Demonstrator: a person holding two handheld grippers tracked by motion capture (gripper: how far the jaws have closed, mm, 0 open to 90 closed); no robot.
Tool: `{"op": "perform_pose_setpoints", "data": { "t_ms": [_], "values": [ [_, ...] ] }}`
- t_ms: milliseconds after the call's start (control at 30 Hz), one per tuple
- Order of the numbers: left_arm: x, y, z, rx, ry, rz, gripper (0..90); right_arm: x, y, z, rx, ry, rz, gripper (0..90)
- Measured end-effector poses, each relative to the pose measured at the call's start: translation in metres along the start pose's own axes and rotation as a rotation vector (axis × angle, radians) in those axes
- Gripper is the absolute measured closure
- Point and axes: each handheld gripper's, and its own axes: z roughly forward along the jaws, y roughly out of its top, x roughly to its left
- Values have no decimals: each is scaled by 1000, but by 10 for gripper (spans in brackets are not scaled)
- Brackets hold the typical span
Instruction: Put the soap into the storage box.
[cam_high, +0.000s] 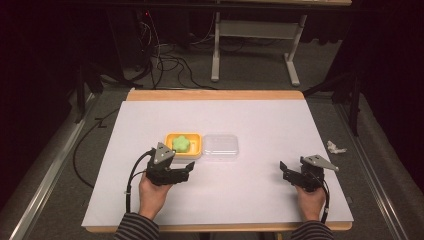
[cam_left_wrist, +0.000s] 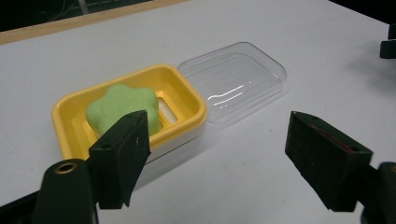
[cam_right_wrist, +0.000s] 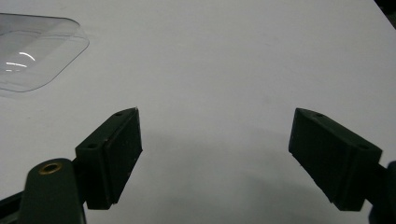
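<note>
A yellow soap dish (cam_high: 196, 147) (cam_left_wrist: 65, 122) sits near the middle of the white table and holds a green flower-shaped soap (cam_high: 181, 144) (cam_left_wrist: 119, 105). A clear plastic lid (cam_high: 220, 146) (cam_left_wrist: 236, 81) (cam_right_wrist: 32, 51) lies flat against the dish's right side. My left gripper (cam_high: 186, 170) (cam_left_wrist: 217, 154) is open just in front of the dish, jaws wide apart with nothing between them. My right gripper (cam_high: 285, 170) (cam_right_wrist: 215, 149) is open too, low over bare table at the front right, well away from the lid.
The white sheet (cam_high: 260, 120) covers a wooden table whose edge (cam_high: 215, 95) shows at the back. A crumpled white scrap (cam_high: 335, 147) lies on the floor off the right edge. Cables (cam_high: 165, 62) and a desk frame (cam_high: 292, 65) stand beyond.
</note>
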Motion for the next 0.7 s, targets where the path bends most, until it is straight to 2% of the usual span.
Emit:
{"op": "perform_pose_setpoints", "data": {
  "t_ms": [100, 300, 567, 633, 700],
  "values": [
    [-2, -3, 2, 7, -7, -9, 227, 0, 0, 0, -4, -2, -3, 176],
    [-6, -11, 5, 47, -19, 28, 222, 0, 0, 0, -1, -1, -2, 177],
    [-7, -17, 9, 48, -17, 19, 215, 0, 0, 0, -1, 1, -3, 176],
    [-10, -20, 12, 49, -17, 4, 216, -1, 0, -1, -7, 1, -1, 176],
    [-12, -24, 15, 63, -19, 17, 215, -1, -1, -1, -13, 1, 6, 176]
  ]
}}
